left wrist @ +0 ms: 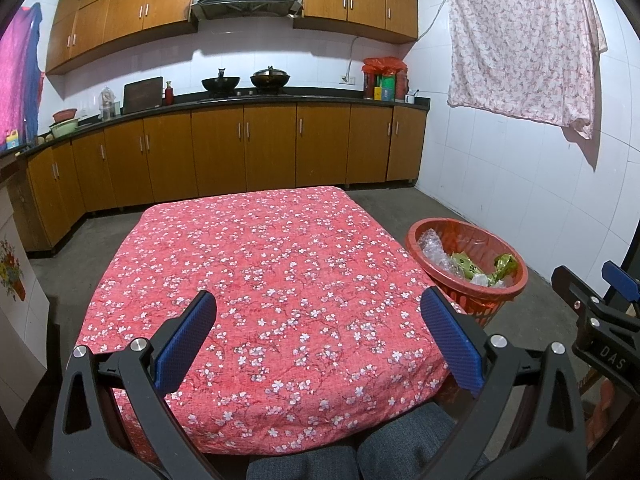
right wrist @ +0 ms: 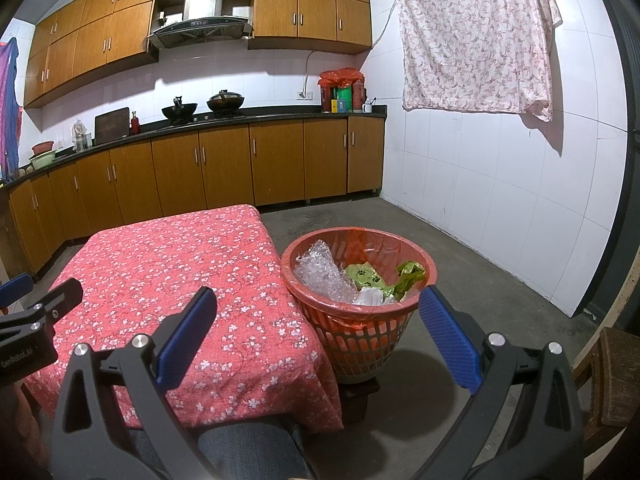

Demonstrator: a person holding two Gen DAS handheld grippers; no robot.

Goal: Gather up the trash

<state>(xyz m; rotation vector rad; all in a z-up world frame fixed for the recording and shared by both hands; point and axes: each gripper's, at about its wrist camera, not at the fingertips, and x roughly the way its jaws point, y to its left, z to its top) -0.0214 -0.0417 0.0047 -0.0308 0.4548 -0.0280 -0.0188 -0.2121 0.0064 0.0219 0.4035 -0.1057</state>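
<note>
My left gripper (left wrist: 318, 334) hung with jaws spread, empty, over the tablecloth (left wrist: 256, 264), which showed no trash. My right gripper (right wrist: 318, 332) was likewise spread and empty (clearly the nearer one), with the red basket (right wrist: 356, 320) just ahead at twelve o'clock, already holding bubble wrap (right wrist: 320, 272) and green wrappers (right wrist: 384, 278).

both the left gripper (left wrist: 318, 304) and the right gripper (right wrist: 318, 302) have black angular frames with silver round screws, blue textured pads (right wrist: 188, 336), white lettering on the housing, and grey-blue trousers (left wrist: 400, 448) at six o'clock.
</note>
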